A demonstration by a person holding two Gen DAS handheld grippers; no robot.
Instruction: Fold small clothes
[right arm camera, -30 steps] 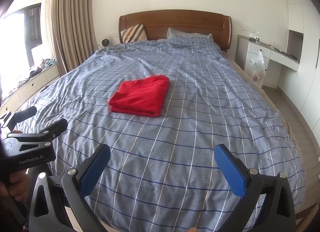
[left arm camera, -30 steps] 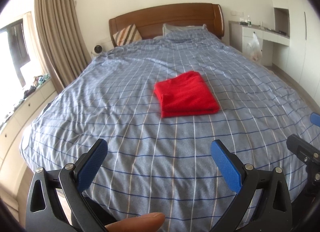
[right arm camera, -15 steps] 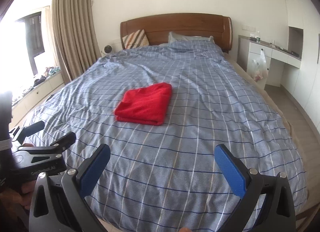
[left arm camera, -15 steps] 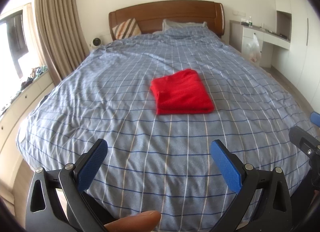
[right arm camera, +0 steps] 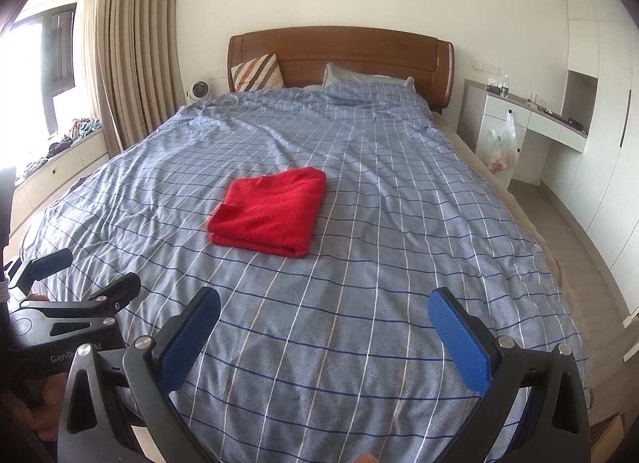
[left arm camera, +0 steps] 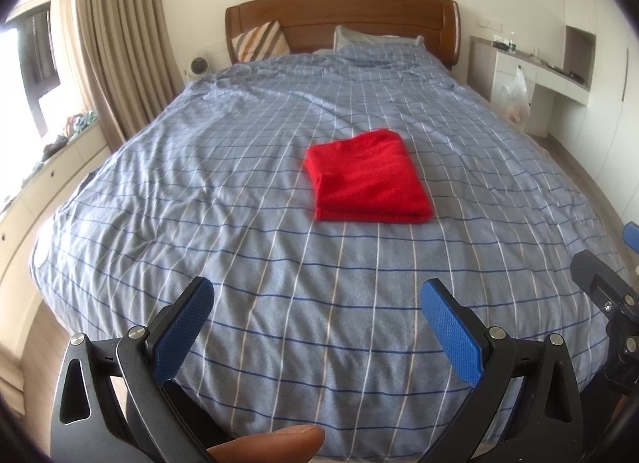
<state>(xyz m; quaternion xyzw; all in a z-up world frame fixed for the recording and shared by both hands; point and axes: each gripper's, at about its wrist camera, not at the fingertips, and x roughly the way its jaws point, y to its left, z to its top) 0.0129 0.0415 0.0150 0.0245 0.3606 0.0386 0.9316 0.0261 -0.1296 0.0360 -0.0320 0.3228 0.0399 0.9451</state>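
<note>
We hold left tongs and right tongs wide open, empty, well short of folded red cloth on bed; we judge fold done, leave undisturbed.

Daylight floods from your blown-out window at left, soft shadows, sharp centre, fisheye-bent edges, dark corners.

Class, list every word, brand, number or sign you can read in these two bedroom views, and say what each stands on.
"GenR…AI": white lettering on the body of the left gripper, seen in the right wrist view; the middle letters are hidden behind the right gripper.
Bottles on the desk: labels too small to read.
Nothing else bears readable text.
</note>
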